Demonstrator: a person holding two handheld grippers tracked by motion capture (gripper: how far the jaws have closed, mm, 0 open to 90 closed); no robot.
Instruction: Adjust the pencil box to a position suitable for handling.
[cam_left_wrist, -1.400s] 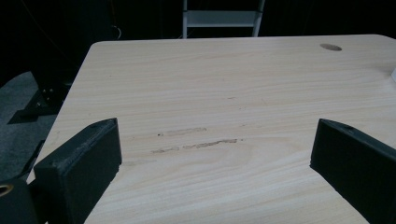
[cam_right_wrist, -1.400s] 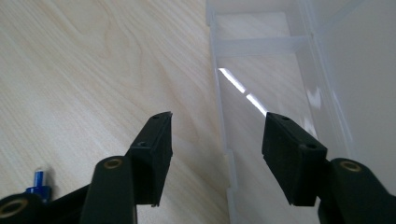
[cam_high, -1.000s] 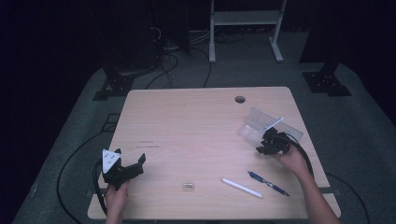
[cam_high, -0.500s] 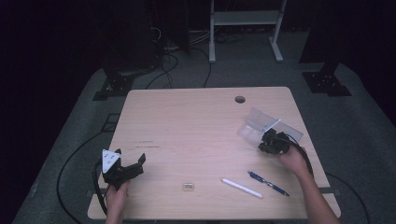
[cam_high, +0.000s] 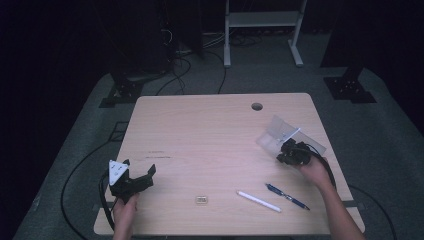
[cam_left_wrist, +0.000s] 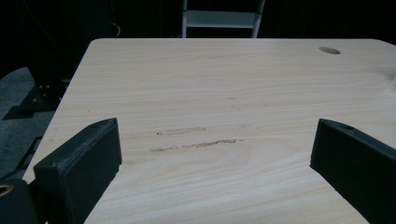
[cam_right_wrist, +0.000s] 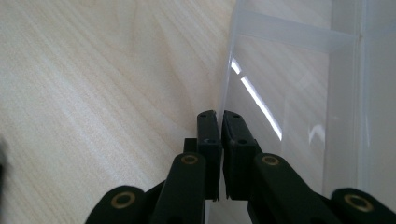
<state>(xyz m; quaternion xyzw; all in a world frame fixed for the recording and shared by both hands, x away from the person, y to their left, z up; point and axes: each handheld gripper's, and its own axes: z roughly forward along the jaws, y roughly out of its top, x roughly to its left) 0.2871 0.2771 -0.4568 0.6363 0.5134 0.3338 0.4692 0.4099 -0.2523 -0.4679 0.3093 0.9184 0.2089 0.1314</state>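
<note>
High view: I stand at the near edge of the wooden table (cam_high: 210, 135), my left gripper (cam_high: 131, 181) low at the near left corner and my right gripper (cam_high: 292, 152) at the right edge.
Right gripper view: my jaws are pinched together on the thin wall of the clear plastic box (cam_right_wrist: 299, 93); the wall runs up and away from the tips, the box body on their right and bare table (cam_right_wrist: 93, 84) on their left.
Left gripper view: my jaws stand wide apart with nothing between them; ahead of them lie faint dark scuff marks (cam_left_wrist: 196, 144) on the wood, and far ahead to the right the round cable hole (cam_left_wrist: 329, 50).
Box from above: the clear plastic box (cam_high: 280, 136) sits just beyond my right gripper, near the right edge, its lid open and lying flat beside it.
Box up close: see-through, pale ribs across it, a bright streak of light on the wall.
Pens: a white pen (cam_high: 259, 201) and a blue pen (cam_high: 286, 195) lie nearer to me than my right gripper, apart from each other.
Small item: a small flat tab (cam_high: 201, 200) lies between my two grippers near the front edge; too small to tell what it is.
</note>
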